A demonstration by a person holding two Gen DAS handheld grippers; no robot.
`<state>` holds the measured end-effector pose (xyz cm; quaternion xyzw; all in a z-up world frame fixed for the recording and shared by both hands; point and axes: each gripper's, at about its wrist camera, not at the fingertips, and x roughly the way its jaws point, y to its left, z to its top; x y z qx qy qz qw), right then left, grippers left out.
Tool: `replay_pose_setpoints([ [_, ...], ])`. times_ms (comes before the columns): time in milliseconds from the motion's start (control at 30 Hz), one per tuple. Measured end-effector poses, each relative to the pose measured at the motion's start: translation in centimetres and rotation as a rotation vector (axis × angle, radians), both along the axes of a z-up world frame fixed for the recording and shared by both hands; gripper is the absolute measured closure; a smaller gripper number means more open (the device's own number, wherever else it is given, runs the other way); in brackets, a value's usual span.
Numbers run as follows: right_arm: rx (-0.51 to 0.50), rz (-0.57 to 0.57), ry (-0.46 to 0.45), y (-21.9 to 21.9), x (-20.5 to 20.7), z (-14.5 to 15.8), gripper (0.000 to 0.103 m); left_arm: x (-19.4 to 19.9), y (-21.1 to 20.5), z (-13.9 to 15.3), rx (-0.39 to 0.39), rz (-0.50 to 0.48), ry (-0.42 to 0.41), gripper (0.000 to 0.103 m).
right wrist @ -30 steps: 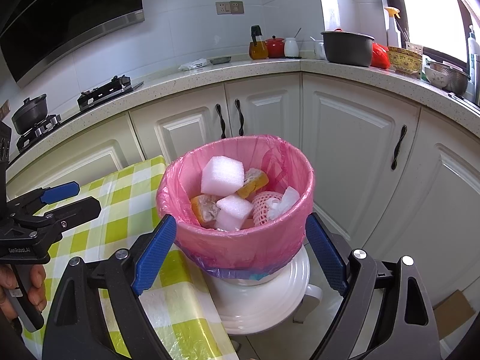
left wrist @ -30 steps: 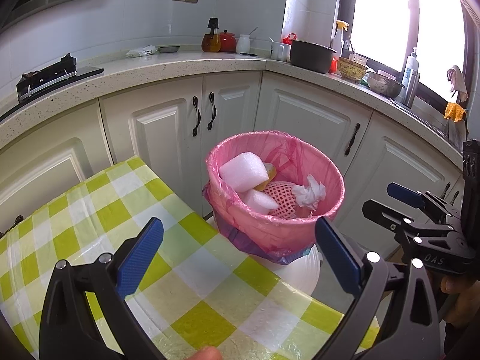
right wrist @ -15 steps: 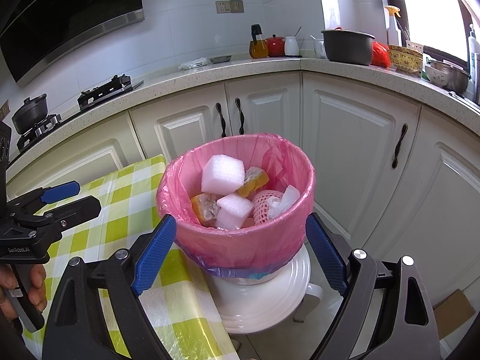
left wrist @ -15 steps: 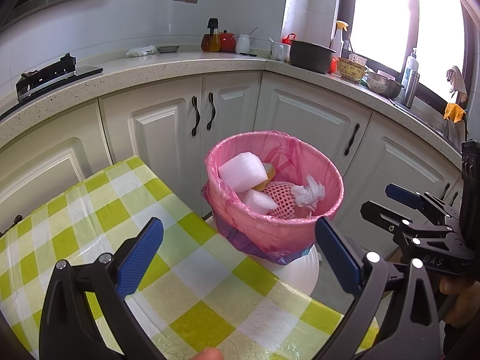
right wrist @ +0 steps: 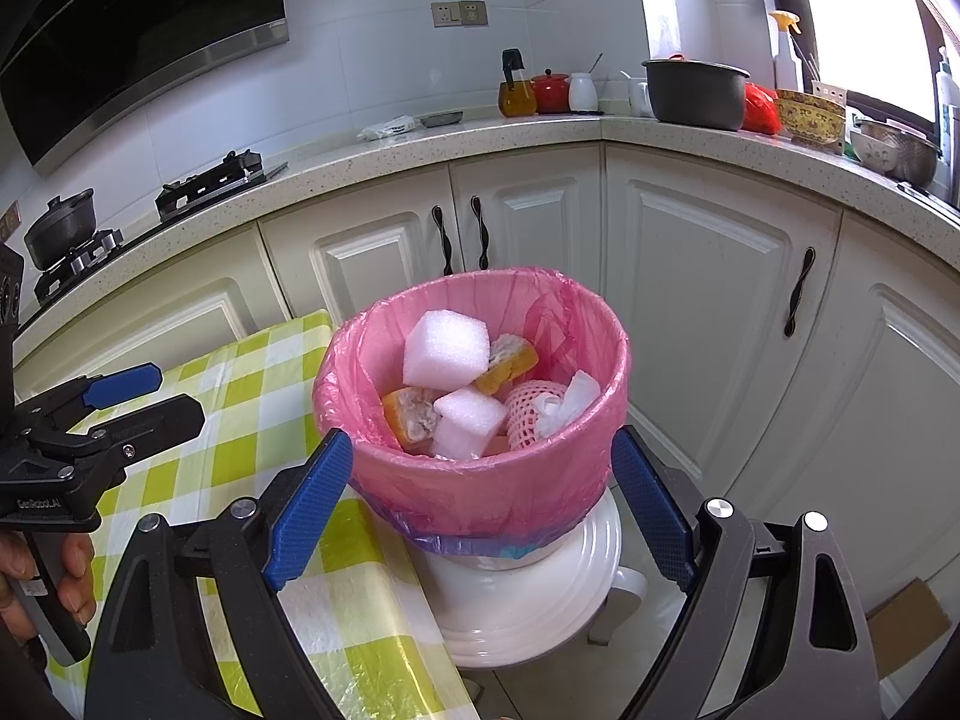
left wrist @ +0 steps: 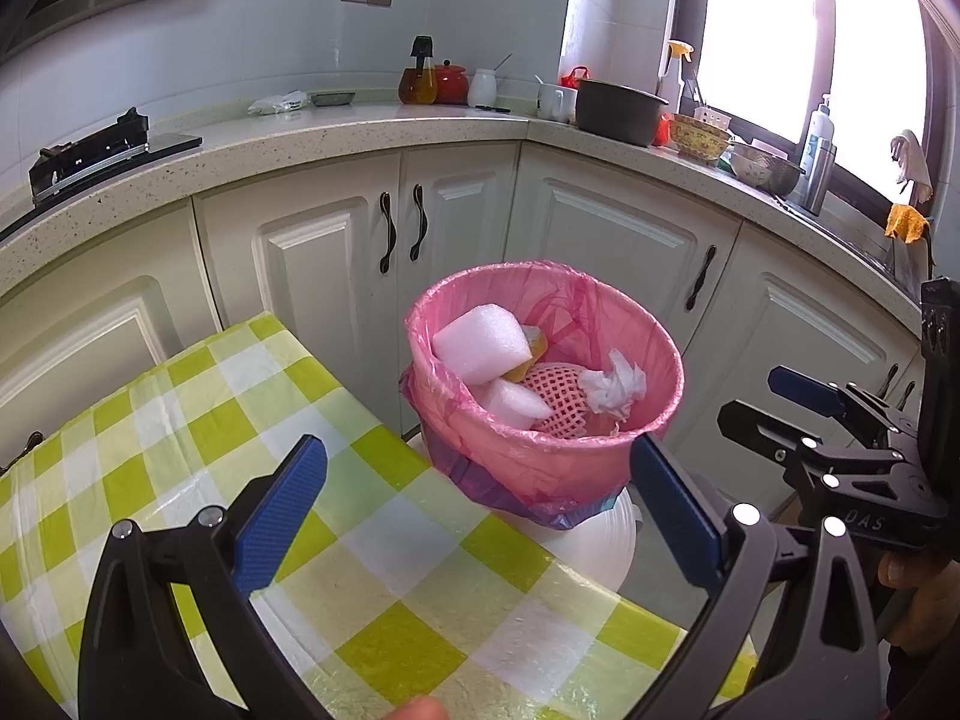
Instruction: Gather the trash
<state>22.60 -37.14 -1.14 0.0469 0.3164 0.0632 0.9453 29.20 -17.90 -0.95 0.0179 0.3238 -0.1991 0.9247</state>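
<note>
A bin with a pink liner (left wrist: pixel 540 456) (right wrist: pixel 480 492) stands on a white stool (right wrist: pixel 540 588) by the table's corner. In it lie white foam blocks (right wrist: pixel 444 348), orange peel (right wrist: pixel 411 414), a pink foam net (left wrist: pixel 555 390) and a crumpled tissue (left wrist: pixel 615 387). My left gripper (left wrist: pixel 474 468) hangs open over the green-checked tablecloth (left wrist: pixel 180 420), short of the bin, with nothing between its blue pads. My right gripper (right wrist: pixel 480 456) is open too, its pads either side of the bin's near wall and apart from it. Each view shows the other gripper at its edge, held by a hand.
White cabinets (right wrist: pixel 690 276) and a speckled countertop (left wrist: pixel 360 126) curve behind the bin. On the counter stand a dark pot (right wrist: pixel 696 90), bowls, bottles and a gas stove (right wrist: pixel 216 177). A piece of cardboard (right wrist: pixel 906 618) lies on the floor at the right.
</note>
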Motion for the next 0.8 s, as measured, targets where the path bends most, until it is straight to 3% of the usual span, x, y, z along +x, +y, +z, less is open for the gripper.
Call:
replay_pose_setpoints([
  [800, -0.001, 0.001, 0.000, -0.17, -0.01, -0.11, 0.020, -0.17, -0.04, 0.00, -0.002, -0.002, 0.001, 0.005],
])
